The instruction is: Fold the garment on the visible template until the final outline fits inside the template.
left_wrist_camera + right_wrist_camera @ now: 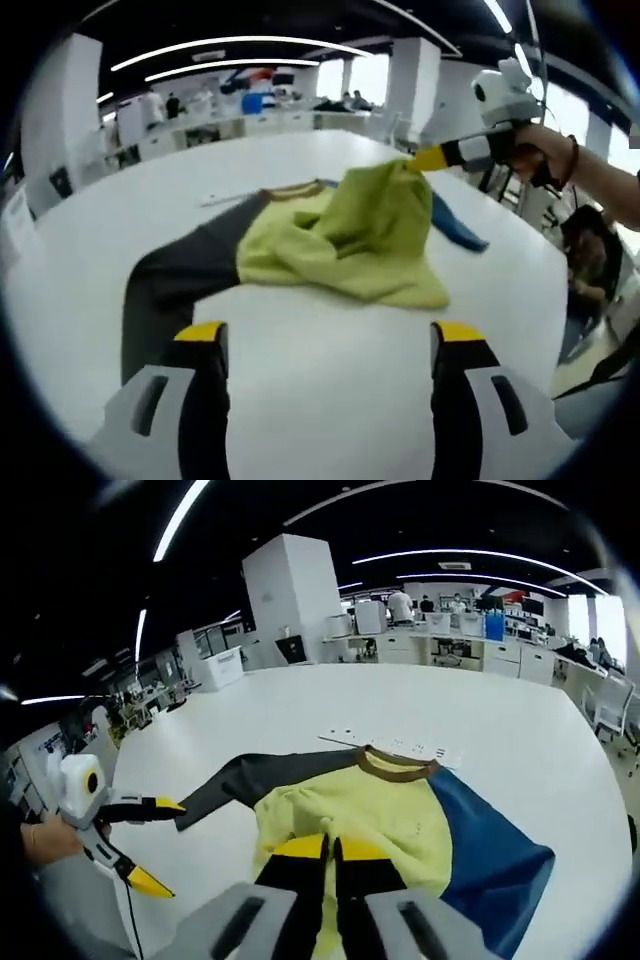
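A garment lies on the white table [330,400]: yellow-green body [350,235], dark grey sleeve [180,275], blue sleeve [455,225], brown collar [295,188]. My right gripper [418,160] comes in from the right and pinches a raised fold of the yellow fabric. In the right gripper view its jaws [333,848] are shut on the yellow body [350,805], with the blue sleeve [490,855] to the right and the grey sleeve [255,775] to the left. My left gripper [330,335] is open over bare table, short of the garment; it also shows as the left gripper [158,843].
A white strip with dark marks [390,745] lies on the table just beyond the collar. Desks, pillars and people stand past the table's far edge [430,665]. A person sits off the table's right side [590,265].
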`<state>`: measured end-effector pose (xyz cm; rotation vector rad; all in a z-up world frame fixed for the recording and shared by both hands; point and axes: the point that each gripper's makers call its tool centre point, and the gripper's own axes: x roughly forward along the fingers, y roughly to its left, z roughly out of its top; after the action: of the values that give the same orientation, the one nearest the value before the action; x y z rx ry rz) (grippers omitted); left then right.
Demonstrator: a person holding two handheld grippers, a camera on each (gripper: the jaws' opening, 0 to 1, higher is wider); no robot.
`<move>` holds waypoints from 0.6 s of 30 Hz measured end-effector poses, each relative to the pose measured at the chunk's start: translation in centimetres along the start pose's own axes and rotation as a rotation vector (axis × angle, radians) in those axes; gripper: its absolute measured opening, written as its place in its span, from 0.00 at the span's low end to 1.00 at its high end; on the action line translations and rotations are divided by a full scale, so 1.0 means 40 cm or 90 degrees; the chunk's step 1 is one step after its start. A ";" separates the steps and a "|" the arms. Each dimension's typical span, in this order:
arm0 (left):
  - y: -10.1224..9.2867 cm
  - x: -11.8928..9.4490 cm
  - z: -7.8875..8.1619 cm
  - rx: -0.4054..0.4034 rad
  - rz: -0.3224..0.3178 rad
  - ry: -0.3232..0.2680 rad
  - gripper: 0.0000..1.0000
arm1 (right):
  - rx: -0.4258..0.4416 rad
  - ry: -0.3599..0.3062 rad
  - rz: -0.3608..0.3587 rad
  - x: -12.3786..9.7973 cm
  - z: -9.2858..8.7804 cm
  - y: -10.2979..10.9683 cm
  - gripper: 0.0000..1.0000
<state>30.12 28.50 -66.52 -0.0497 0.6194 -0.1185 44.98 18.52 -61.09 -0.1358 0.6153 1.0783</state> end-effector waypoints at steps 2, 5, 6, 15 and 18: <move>-0.019 0.007 0.000 -0.001 -0.010 0.000 0.78 | 0.003 0.003 -0.005 -0.003 -0.003 -0.005 0.00; -0.045 0.019 0.007 -0.003 -0.021 -0.001 0.77 | 0.010 0.008 -0.016 -0.007 -0.007 -0.021 0.00; -0.056 0.025 0.012 -0.001 -0.024 -0.002 0.76 | 0.011 0.010 -0.019 -0.010 -0.009 -0.024 0.00; -0.171 0.087 0.035 0.026 -0.066 -0.001 0.68 | 0.033 0.021 -0.039 -0.030 -0.017 -0.060 0.00; -0.207 0.113 0.033 0.022 -0.079 0.004 0.65 | 0.031 0.023 -0.042 -0.033 -0.018 -0.066 0.00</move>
<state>33.73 19.72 -67.36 -0.0540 0.6207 -0.2490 46.54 15.94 -61.48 -0.1321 0.6645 0.9974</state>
